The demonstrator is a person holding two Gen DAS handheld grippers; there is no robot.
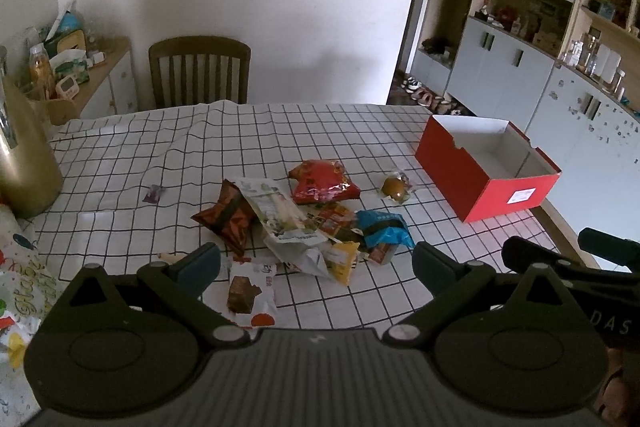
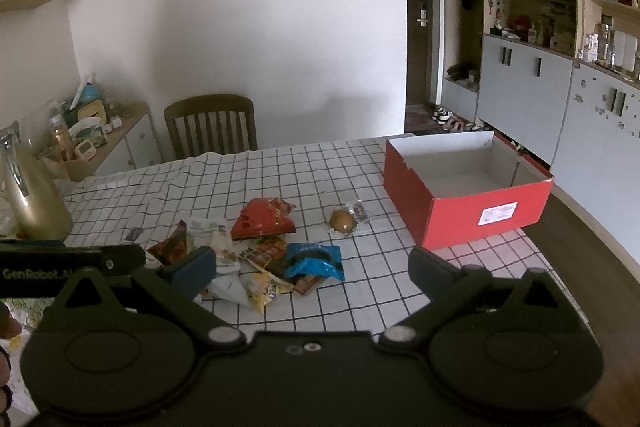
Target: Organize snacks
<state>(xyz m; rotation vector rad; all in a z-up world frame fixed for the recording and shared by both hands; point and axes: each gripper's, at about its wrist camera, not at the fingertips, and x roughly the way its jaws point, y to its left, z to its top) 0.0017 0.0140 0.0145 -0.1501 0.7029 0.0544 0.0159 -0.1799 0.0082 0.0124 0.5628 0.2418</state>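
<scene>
A heap of snack packets lies mid-table: a red bag [image 1: 323, 182] [image 2: 262, 220], a blue bag [image 1: 383, 229] [image 2: 316, 259], an orange-brown bag [image 1: 227, 215], a white-green bag [image 1: 280, 213], a yellow packet [image 1: 343, 261]. A small round wrapped bun [image 1: 395, 185] [image 2: 343, 220] lies apart to the right. An open empty red box [image 1: 486, 183] [image 2: 468, 211] stands at the right. My left gripper [image 1: 316, 267] is open above the near edge of the heap. My right gripper [image 2: 310, 273] is open, above the heap's right side. Both are empty.
The table has a white grid cloth [image 1: 160, 155]. A gold jug [image 1: 24, 163] [image 2: 34, 199] stands at the left. A wooden chair [image 1: 199, 69] is behind the table. A small purple wrapper [image 1: 154, 193] lies left of the heap. Grey cabinets [image 2: 560, 95] line the right wall.
</scene>
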